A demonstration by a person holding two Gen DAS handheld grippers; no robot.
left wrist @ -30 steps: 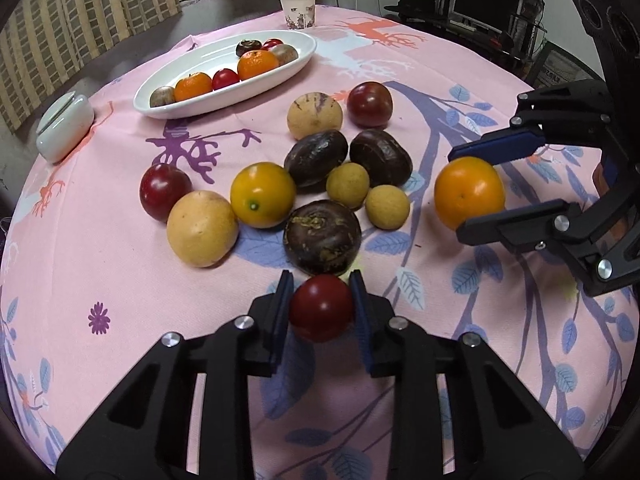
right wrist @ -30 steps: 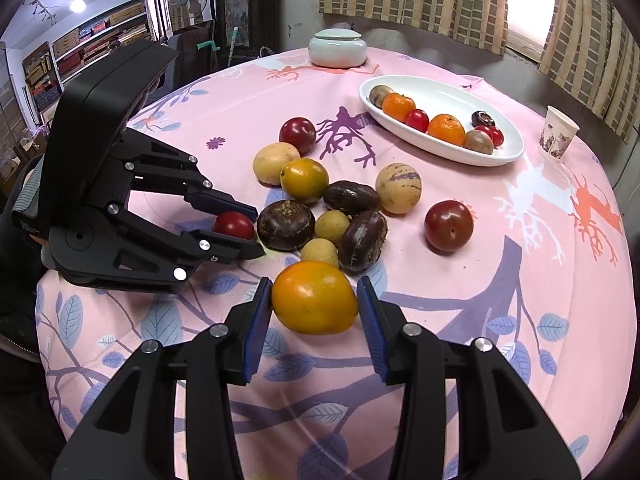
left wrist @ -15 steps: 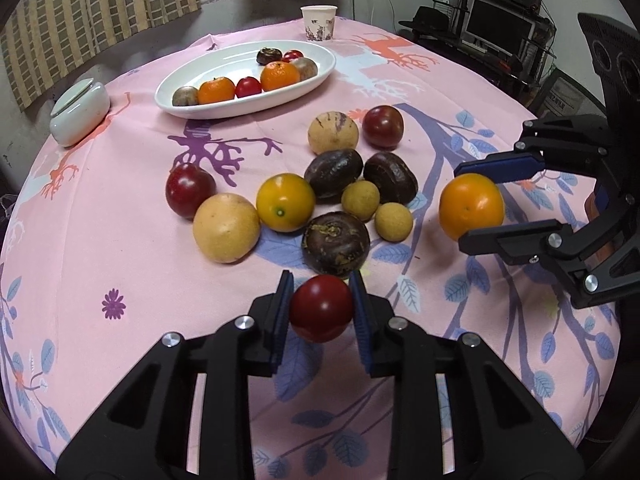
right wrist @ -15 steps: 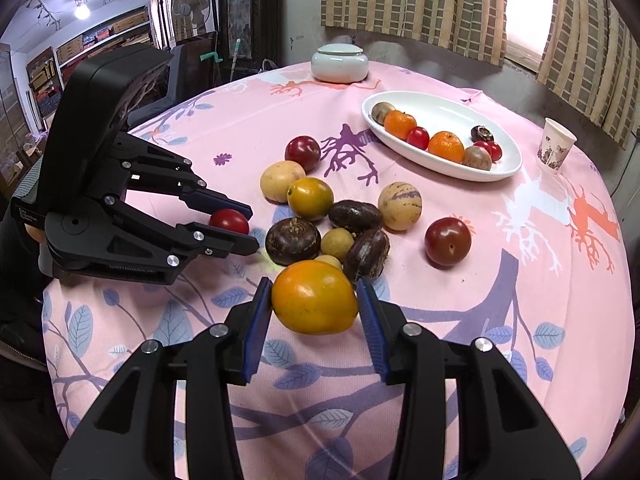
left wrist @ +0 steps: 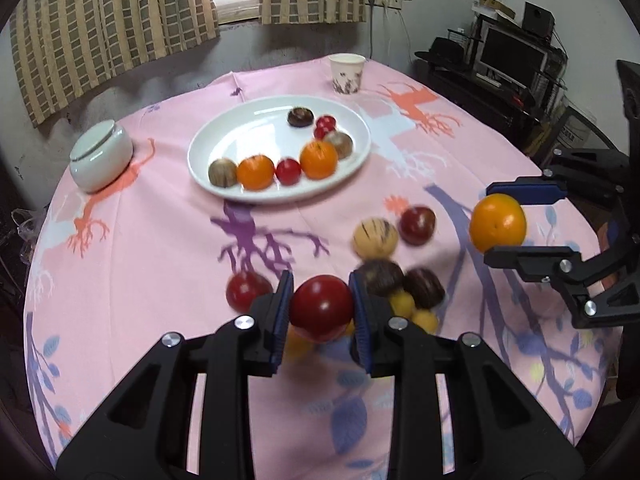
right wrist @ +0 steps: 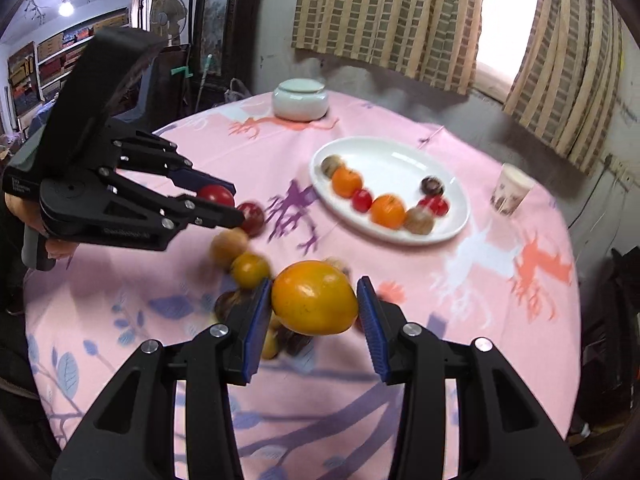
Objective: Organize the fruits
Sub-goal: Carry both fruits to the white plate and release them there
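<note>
While both grippers hold fruit clear of the table, the scene reads as follows.

Left gripper (left wrist: 321, 312): jaws pinch a red fruit (left wrist: 321, 307); both blue pads press its sides and the fruit sits at the fingertips, above the cloth.
Right gripper (right wrist: 315, 308): jaws pinch an orange fruit (right wrist: 315, 298); one pad contacts each side and the fruit is centred between the fingertips.
Plate (left wrist: 240, 126): white oval, at the far side of the pink tablecloth (left wrist: 152, 264); it holds two oranges, small red fruits and brown fruits along its near edge.
Loose fruit pile (left wrist: 400, 256): red, tan, dark brown and yellow pieces lie on the cloth between the grippers and the plate, partly hidden behind the left fingers.
Paper cup (left wrist: 347, 73): upright, beyond the plate.
Lidded jar (left wrist: 100, 156): white, left of the plate in the left wrist view.
Change from earlier frames: both grippers have risen with their fruit; the grip on each is unchanged; the plate now appears nearer the centre of each view, and the pile sits lower in each view.
</note>
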